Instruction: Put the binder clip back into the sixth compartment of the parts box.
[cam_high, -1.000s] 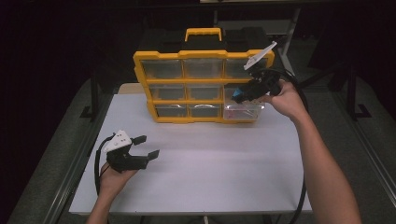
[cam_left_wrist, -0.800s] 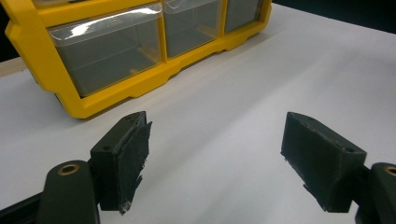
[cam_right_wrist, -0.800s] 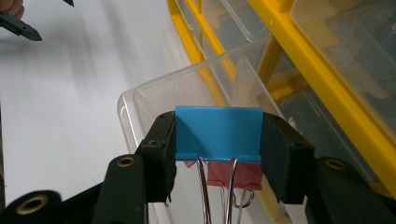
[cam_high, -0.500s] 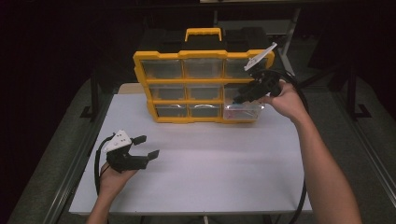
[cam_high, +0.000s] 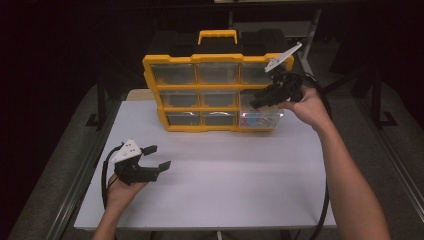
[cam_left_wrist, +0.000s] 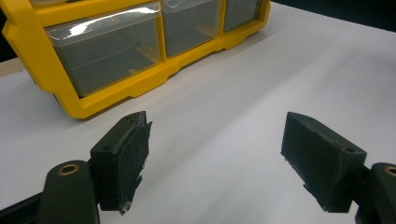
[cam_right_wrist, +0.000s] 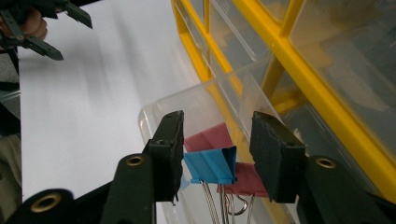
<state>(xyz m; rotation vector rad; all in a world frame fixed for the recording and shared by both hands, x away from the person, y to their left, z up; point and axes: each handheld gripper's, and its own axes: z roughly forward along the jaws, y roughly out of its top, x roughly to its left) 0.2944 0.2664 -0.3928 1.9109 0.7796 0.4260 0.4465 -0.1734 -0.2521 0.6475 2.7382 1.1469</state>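
White surface (cam_high: 240, 170) holds a yellow box (cam_high: 220, 92). Right tool (cam_right_wrist: 217, 156), jaws just closing, half spread around a blue clip (cam_right_wrist: 210, 164) in the pulled-out drawer (cam_right_wrist: 196, 109), might grab crooked and drop it. Left tool (cam_left_wrist: 215, 158) is spread wide.

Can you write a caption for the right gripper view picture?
Right gripper closing around a blue binder clip over the pulled-out clear drawer.

A laboratory-style recording bench in a darkened room. A plain white rectangular tabletop (cam_high: 240, 170) rests on a dark metal frame (cam_high: 75, 185), with black surroundings and bare grey flooring (cam_high: 50, 165) on either side. On it stands a yellow plastic parts organiser with clear drawers and a carrying handle (cam_high: 215, 95), a workshop storage item. Black cables (cam_high: 320, 220) trail off the table edge.
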